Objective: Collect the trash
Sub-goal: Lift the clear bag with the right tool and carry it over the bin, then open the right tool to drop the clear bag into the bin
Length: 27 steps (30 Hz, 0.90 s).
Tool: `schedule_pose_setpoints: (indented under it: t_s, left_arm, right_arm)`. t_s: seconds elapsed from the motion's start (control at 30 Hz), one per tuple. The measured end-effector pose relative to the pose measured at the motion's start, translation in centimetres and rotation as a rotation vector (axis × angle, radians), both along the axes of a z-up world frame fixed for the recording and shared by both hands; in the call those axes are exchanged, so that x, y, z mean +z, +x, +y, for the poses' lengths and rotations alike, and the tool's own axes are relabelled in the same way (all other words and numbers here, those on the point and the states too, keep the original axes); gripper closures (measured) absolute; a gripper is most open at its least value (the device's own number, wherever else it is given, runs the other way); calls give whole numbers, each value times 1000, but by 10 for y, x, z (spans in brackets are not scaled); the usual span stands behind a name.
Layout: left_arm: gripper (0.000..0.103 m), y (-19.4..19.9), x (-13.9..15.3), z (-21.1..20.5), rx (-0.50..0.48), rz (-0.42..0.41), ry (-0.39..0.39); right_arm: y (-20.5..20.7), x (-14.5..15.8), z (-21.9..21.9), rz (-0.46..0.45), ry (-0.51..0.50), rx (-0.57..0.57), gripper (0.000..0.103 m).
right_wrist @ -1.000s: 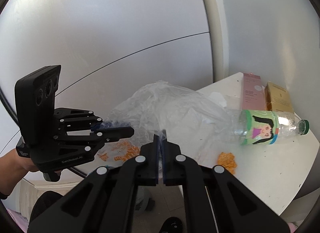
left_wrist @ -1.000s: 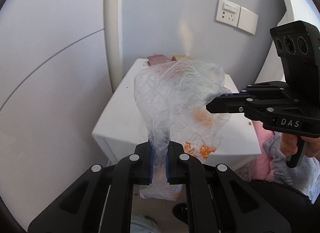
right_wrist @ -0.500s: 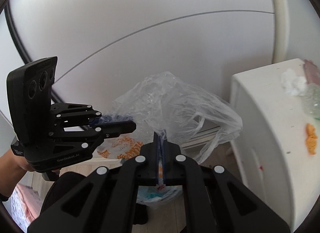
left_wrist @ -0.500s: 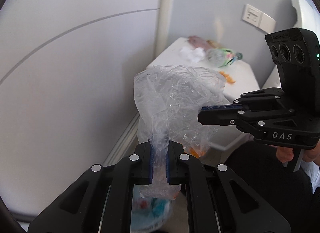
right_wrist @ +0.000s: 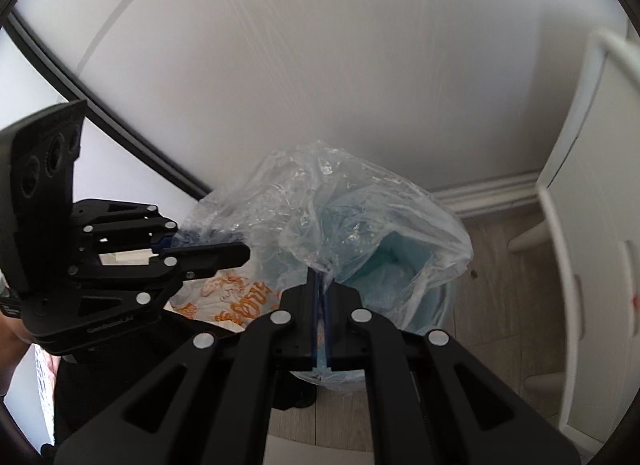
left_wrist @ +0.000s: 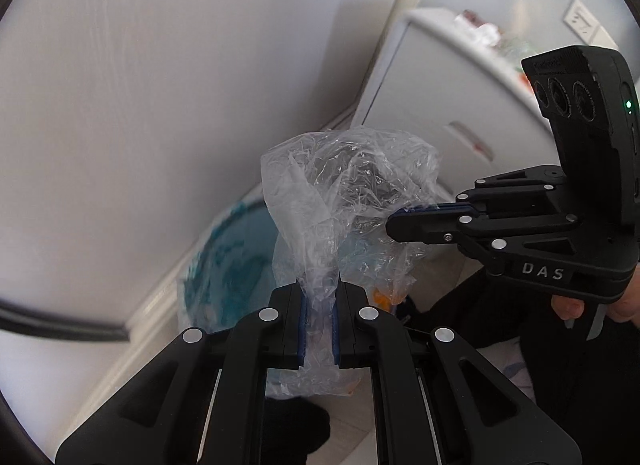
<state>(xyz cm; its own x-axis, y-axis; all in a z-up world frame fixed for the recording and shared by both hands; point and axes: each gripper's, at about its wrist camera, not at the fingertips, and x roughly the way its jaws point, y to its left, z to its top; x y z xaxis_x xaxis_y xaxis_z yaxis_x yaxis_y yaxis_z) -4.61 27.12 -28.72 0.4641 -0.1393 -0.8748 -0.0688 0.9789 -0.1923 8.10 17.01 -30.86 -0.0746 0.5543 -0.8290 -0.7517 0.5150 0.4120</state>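
Clear plastic bag (left_wrist: pixel 344 201), holding orange scraps: pinched at opposite rim edges, left gripper (left_wrist: pixel 319 317) and right gripper (right_wrist: pixel 320 305) each clamped tight on film, evidently to keep the mouth spread. Hung over the blue-lined bin (right_wrist: pixel 404 261) below, likely for dropping in. Beyond: white cabinet (left_wrist: pixel 448 105), wall.

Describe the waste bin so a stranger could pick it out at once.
Start at the white cabinet by the wall; on the wood floor beside it stands a round bin lined with a blue-green bag. It sits directly beneath the crumpled clear plastic bag.
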Motion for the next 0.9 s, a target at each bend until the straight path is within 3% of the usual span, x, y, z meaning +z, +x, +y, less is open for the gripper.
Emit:
schedule_pose_setpoints:
  t_s: [0.37, 0.67, 0.8, 0.83, 0.9]
  left_arm:
    - [95, 14, -89, 22, 34, 174, -61]
    - [95, 16, -122, 32, 42, 230, -63]
    - [63, 16, -118, 33, 52, 211, -37]
    - [57, 16, -114, 33, 52, 193, -24]
    - [46, 15, -108, 33, 54, 173, -8]
  right_arm:
    - [-1, -82, 39, 81, -115, 67, 98]
    - [2, -113, 43, 105, -162, 116, 98]
    - [4, -109, 43, 92, -177, 129, 98]
    - [4, -107, 42, 84, -179, 130, 93]
    - [5, -99, 38, 82, -174, 126, 66]
